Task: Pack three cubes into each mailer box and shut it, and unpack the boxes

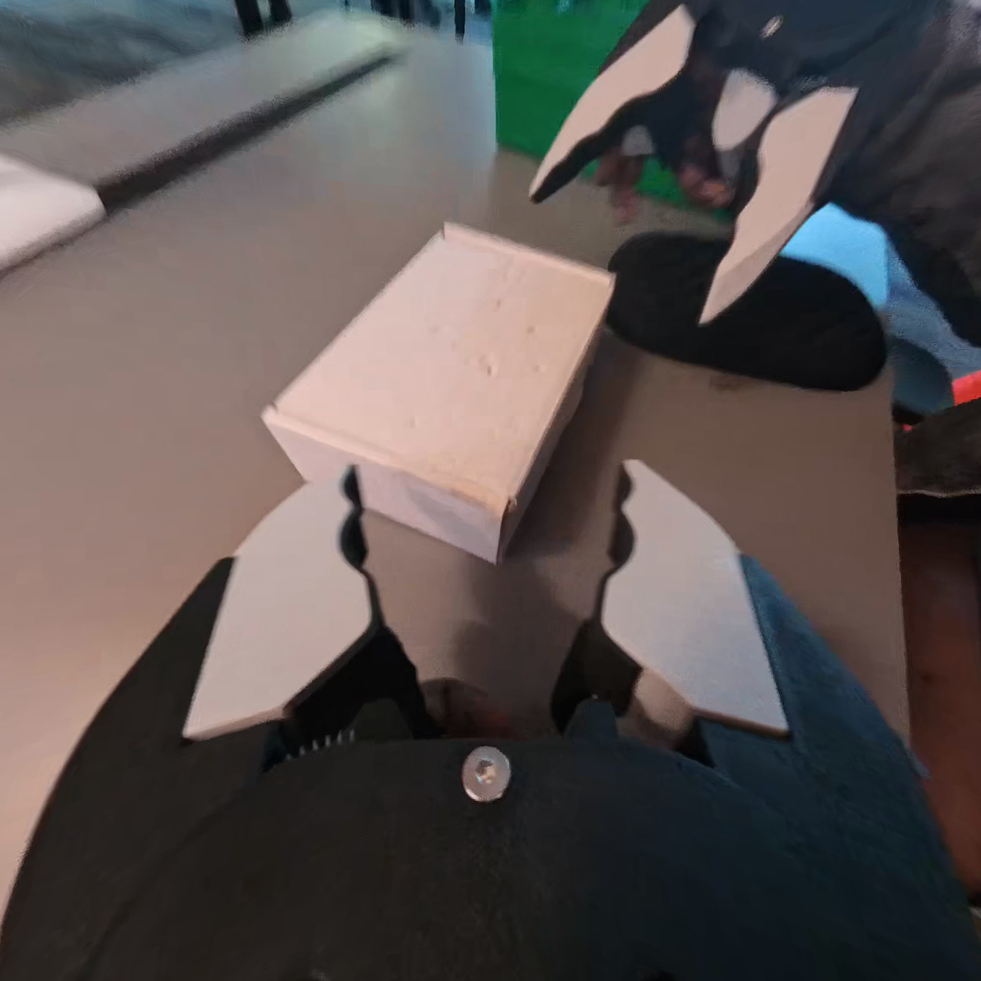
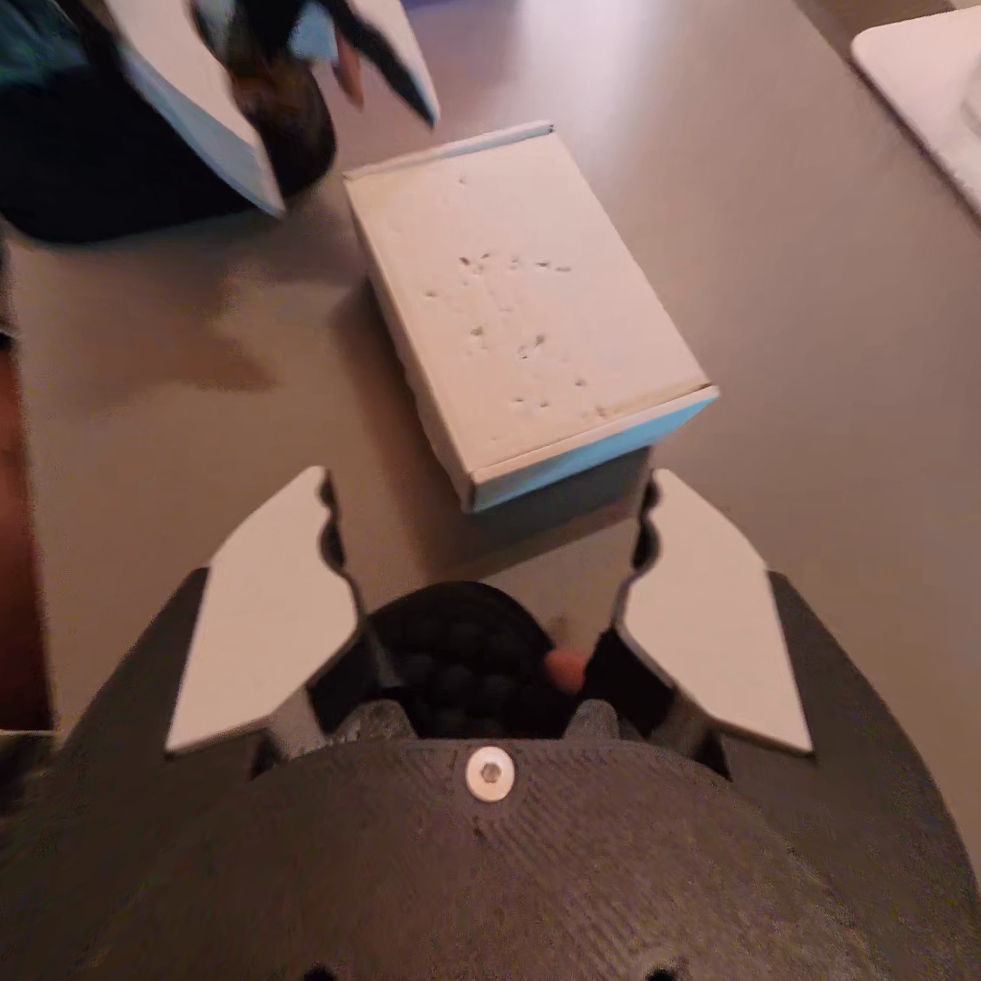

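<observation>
A white mailer box (image 1: pixel 440 382) lies shut on the brown table (image 1: pixel 159 424), its lid dented with small marks. It also shows in the right wrist view (image 2: pixel 525 318). My left gripper (image 1: pixel 488 472) is open and empty, just short of the box's near corner. My right gripper (image 2: pixel 485 475) is open and empty, just short of the box's near end. Each gripper shows in the other's view, above the table beyond the box: the right one (image 1: pixel 621 257) and the left one (image 2: pixel 354 165), both with jaws apart. No cubes are in view.
A black rounded object (image 1: pixel 743 318) lies on the table beside the box, under the right gripper. A white flat object (image 2: pixel 929 95) lies at the table's far right. A green block (image 1: pixel 541 79) stands behind. The table edge (image 1: pixel 897 531) runs down the right of the left wrist view.
</observation>
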`<state>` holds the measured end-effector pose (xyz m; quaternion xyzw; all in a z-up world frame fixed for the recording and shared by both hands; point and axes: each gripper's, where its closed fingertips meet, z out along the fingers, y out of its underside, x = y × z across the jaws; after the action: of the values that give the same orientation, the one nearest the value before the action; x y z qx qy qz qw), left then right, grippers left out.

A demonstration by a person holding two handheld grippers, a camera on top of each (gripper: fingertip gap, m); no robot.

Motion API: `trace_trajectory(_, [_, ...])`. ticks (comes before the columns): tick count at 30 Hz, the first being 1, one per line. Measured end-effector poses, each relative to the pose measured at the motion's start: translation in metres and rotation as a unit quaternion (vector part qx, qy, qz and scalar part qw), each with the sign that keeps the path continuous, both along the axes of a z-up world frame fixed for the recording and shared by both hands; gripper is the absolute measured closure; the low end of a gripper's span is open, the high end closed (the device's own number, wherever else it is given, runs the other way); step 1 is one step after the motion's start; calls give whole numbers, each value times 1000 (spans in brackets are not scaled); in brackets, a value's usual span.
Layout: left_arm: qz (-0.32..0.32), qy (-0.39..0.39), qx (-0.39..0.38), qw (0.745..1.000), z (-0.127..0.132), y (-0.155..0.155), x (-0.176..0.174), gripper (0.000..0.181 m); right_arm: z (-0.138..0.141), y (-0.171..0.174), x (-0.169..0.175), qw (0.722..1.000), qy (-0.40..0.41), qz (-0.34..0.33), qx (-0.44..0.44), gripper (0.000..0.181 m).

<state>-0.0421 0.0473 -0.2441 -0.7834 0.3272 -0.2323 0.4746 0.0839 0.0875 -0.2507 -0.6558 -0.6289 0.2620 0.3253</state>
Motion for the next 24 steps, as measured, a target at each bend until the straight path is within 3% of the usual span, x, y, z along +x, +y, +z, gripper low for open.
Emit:
trace_trajectory(1, [4, -17, 40, 999, 11, 4, -1, 74, 4, 9, 0, 999, -24, -4, 46, 58])
trace_trajectory(4, [51, -52, 141, 987, 35, 16, -16, 60, 12, 4, -14, 990, -83, 66, 93, 39])
trace_trajectory(8, [69, -119, 202, 970, 57, 16, -26, 57, 12, -1, -51, 979, -141, 129, 65, 35])
trace_trajectory(16, [71, -118, 226, 964, 62, 14, -27, 60, -28, 11, -88, 937, -311, 163, 9, 35])
trace_trajectory(21, [77, -123, 232, 962, 65, 14, -29, 62, -54, 14, -87, 912, -377, 164, 13, 35])
trace_trajectory(24, [81, -128, 228, 962, 65, 15, -31, 63, -53, 13, -88, 911, -377, 165, 16, 35])
